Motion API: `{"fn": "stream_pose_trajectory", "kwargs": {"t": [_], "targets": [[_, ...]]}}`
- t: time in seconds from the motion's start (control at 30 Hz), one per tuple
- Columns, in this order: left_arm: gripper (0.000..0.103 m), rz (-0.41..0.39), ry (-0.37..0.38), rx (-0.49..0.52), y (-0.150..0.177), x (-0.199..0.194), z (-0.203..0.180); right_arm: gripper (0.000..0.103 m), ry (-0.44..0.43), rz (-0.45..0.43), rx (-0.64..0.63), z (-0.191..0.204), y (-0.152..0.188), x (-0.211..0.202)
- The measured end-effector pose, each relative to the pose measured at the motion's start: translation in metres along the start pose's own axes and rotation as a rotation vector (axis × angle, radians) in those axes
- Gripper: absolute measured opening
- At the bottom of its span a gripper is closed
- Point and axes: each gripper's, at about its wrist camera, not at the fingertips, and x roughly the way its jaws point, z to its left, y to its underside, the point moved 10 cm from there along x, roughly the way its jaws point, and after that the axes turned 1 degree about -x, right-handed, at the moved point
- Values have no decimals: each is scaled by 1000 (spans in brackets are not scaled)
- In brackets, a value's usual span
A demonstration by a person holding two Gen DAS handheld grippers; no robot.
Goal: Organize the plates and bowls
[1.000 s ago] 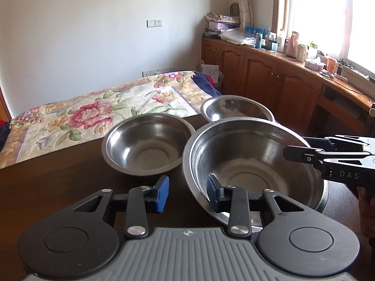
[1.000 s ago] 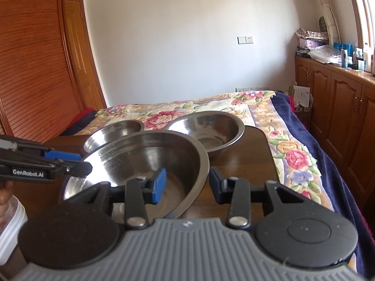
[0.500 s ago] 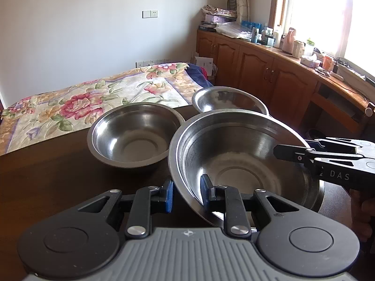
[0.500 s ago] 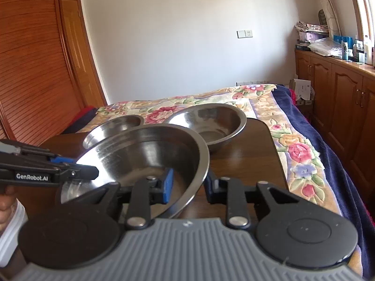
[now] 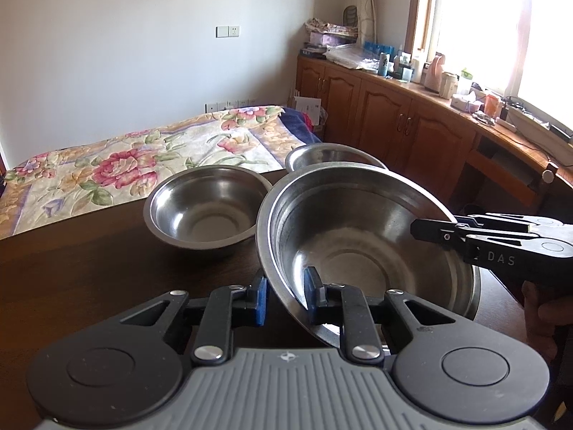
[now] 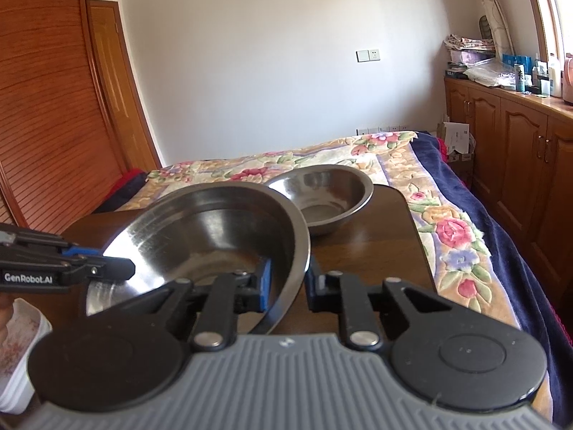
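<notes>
A large steel bowl hangs tilted above the dark wooden table. My left gripper is shut on its near-left rim, one blue pad inside and one outside. My right gripper is shut on the opposite rim; it reaches in from the right in the left wrist view. The left gripper enters from the left in the right wrist view. A medium steel bowl rests on the table behind, hidden in the right wrist view. A smaller steel bowl sits further back.
A bed with a flowered cover lies just past the table's far edge. Wooden cabinets with clutter on top run along the right wall. A white flowered object shows at the lower left, by a hand.
Both grippers have closed from open onto the large bowl's rim. The bowl has risen and tilted, and it now hides the medium bowl in the right wrist view.
</notes>
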Motion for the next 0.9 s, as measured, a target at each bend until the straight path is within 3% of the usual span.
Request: {"fn": "stream_pose_trajectory", "kwargs": {"t": [0.9], "targets": [[23, -34, -3, 2, 34, -53, 8, 22, 0, 15, -34, 42, 19, -30]]}}
